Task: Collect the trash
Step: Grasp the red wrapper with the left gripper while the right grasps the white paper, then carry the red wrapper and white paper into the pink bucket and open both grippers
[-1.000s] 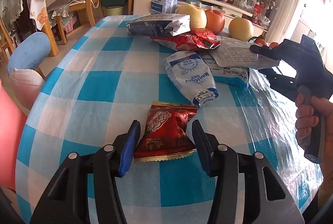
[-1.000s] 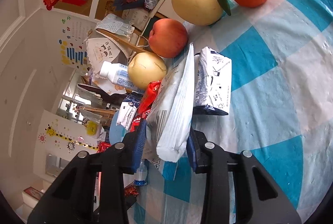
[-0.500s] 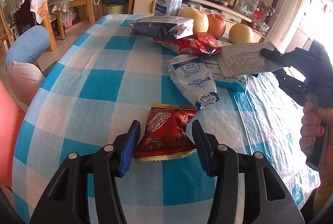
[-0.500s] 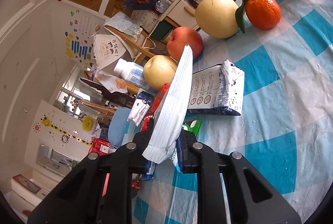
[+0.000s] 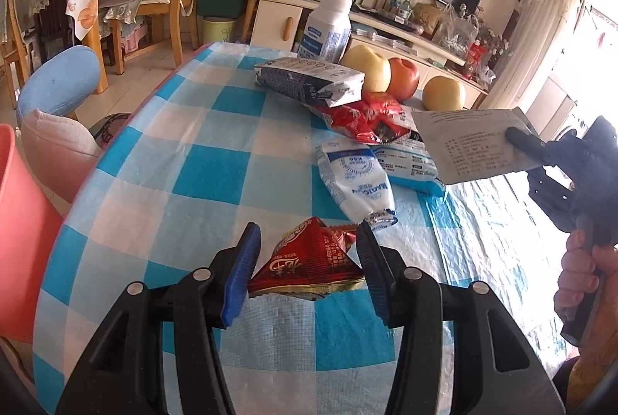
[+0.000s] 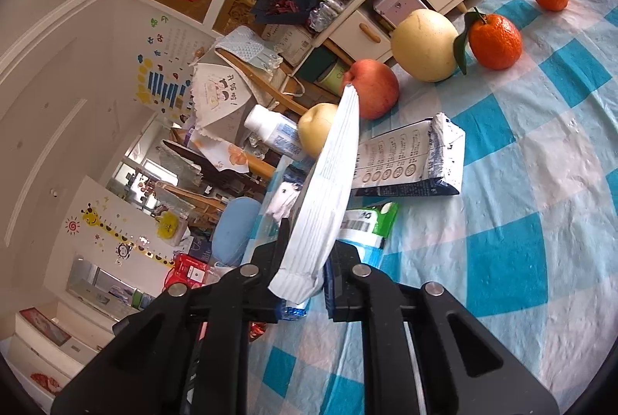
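Pinched at its two side edges between the blue pads of the left gripper (image 5: 307,227): a red snack wrapper (image 5: 309,266), buckled up into a peak. Jaws narrow, closed on the foil. Long axis across the jaws, from pad to pad; peak pointing away from the camera, gold-trimmed hem nearest the lens. Low over the near part of the table (image 5: 208,179), over the blue-and-white checked cloth.

Clamped tight in the right gripper (image 6: 309,249): a white paper packet (image 6: 328,183), held by one short end, clear of the cloth. Jaws all but together on the thin packet. Long axis straight out along the fingers, free end toward the red apple (image 6: 374,90) and, beyond the cloth, a chair. Seen edge-on and leaning from the right wrist. From the left wrist, shown as a flat printed sheet (image 5: 471,148) reaching leftward from the black fingertip, above the blue-and-white packs. Below it, on the handle, a hand (image 5: 583,280).

Lying on the cloth beneath the packet: a flattened milk carton (image 6: 409,160), printed side up, long axis across the right wrist view. Beside it in the left wrist view, a white milk pouch (image 5: 355,179), one end toward the left gripper, and a crumpled red bag (image 5: 363,117). Farther back: a pale pear (image 6: 425,44), two tangerines (image 6: 494,40) and a white bottle (image 5: 326,29), upright.
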